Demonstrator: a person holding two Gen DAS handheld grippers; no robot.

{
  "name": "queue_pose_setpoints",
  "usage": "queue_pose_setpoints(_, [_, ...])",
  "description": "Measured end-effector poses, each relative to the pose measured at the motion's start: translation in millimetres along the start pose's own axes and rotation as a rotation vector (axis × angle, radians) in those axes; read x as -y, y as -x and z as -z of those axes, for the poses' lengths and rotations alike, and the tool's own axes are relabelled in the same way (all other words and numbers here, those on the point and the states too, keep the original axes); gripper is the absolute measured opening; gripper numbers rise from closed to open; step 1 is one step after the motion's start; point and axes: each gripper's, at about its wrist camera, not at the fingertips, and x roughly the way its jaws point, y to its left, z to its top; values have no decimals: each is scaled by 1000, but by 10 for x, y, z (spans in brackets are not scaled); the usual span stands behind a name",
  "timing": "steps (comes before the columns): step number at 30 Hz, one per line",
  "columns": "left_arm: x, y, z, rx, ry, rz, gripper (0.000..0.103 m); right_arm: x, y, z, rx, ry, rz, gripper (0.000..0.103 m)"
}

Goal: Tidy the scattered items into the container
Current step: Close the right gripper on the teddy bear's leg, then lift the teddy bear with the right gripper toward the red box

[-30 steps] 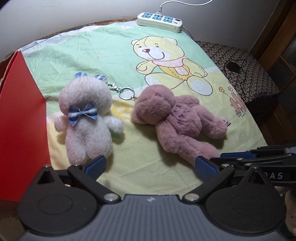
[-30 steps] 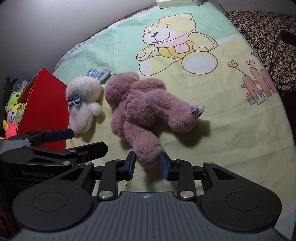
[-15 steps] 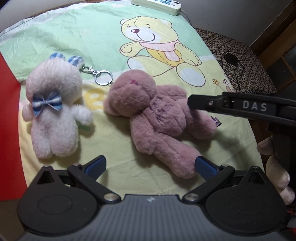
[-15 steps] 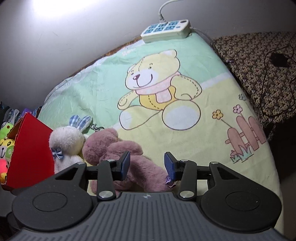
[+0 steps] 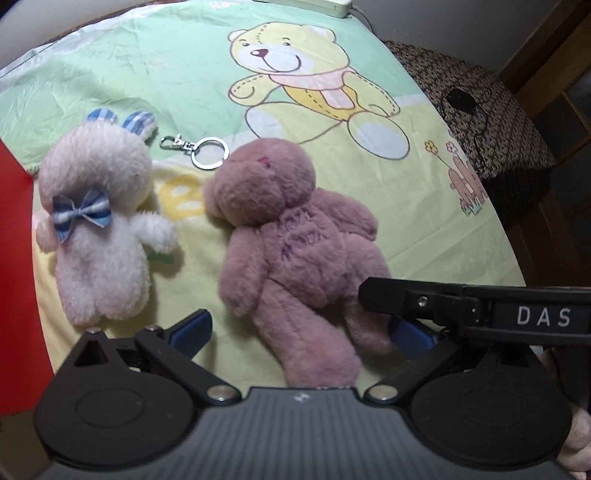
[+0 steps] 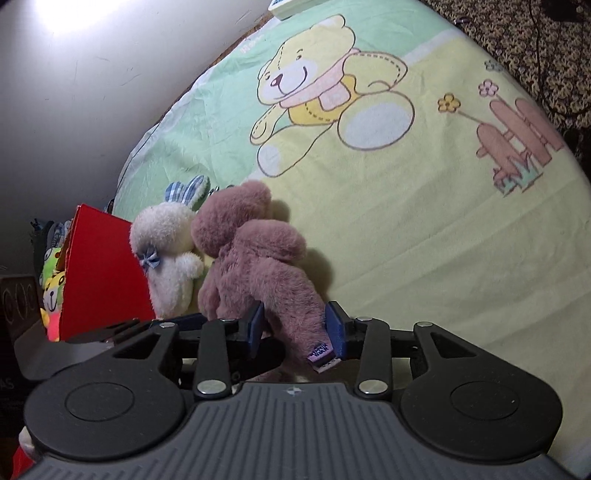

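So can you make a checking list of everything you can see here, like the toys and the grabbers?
Surface: bear-print sheet, wrinkled.
Job's things: mauve bear and white bunny lie side by side; red box beside the bunny.
Clutter: key ring by the bunny's ears.
Grippers: right gripper closed on the bear's leg; left gripper open, bear's other leg between its fingers.
Cables: black cord on patterned cloth.
Surroundings: power strip, wall, toys behind the box.

Right gripper [image 6: 295, 326] clamped on pink bear's leg [image 6: 295, 317] at 6 o'clock; left gripper [image 5: 299, 332] spread wide, empty.
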Motion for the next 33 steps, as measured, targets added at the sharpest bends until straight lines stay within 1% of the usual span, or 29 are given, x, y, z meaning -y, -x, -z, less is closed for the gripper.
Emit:
queue_pose_setpoints(3, [7,24,39,6,-15,-1,102,37,63,29,32,-18,0,40])
queue_pose_setpoints(7, [-39,28,24,17,-10,4,102,39,68,-41,64,-21,0,41])
queue_pose_setpoints(10, [-90,56,4,38,-3,9,102,-60,25,-102,85,32,-4,49])
queue_pose_setpoints(13, [-153,32,-26,55,19,8,102,-201,-95,-144,81,122,21,49])
queue_pose_setpoints(15, [-189,-16,-38,58,36,-3,98,-258,-173,-166,88,161,43,52])
queue_pose_setpoints(16, [-202,-41,-38,52,41,-2,95,-258,-203,-182,91,159,30,56])
queue_pose_setpoints(17, [-204,-56,-37,49,41,1,93,-253,-230,-198,89,151,15,55])
queue_pose_setpoints(20, [-148,-65,-42,62,15,-20,91,-210,-334,-231,63,112,-15,54])
queue_pose_setpoints(23, [-101,-86,-44,70,-6,-45,90,-177,-347,-247,52,85,-32,53])
queue_pose_setpoints(24, [-86,-92,-40,71,-14,-55,87,-164,-340,-250,50,78,-37,52])
queue_pose_setpoints(26, [-30,-101,-30,78,-43,-89,76,-126,-319,-250,39,52,-54,49])
queue_pose_setpoints(27, [-3,-100,-27,79,-56,-96,74,-109,-306,-244,34,41,-62,48])
queue_pose_setpoints(29, [47,-85,-16,75,-73,-79,64,-76,-257,-210,34,24,-65,47])
queue_pose_setpoints(30, [76,-76,-2,72,-80,-70,63,-56,-229,-189,35,15,-63,46])
queue_pose_setpoints(33, [190,-81,62,68,-119,-63,62,23,-134,-116,34,-19,-54,46])
